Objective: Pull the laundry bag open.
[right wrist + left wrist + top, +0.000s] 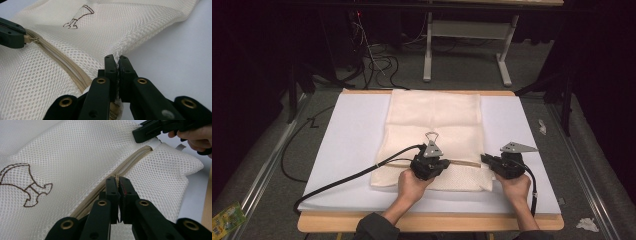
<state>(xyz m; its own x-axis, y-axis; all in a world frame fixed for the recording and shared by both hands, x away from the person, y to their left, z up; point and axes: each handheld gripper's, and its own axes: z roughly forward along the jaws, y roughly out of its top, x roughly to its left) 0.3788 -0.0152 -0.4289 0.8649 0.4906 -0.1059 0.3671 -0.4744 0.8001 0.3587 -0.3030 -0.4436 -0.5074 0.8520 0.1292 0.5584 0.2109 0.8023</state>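
A cream mesh laundry bag [432,135] lies flat in the middle of the white table top [347,150], its beige zipper [464,163] running left to right near the near edge. The left gripper [443,163], jaws closed, pinches what seems to be the zipper pull [116,176]. The right gripper [485,159], at the bag's right edge, is clamped tight on the mesh seam [117,56]. A brown embroidered figure [25,183] marks the mesh
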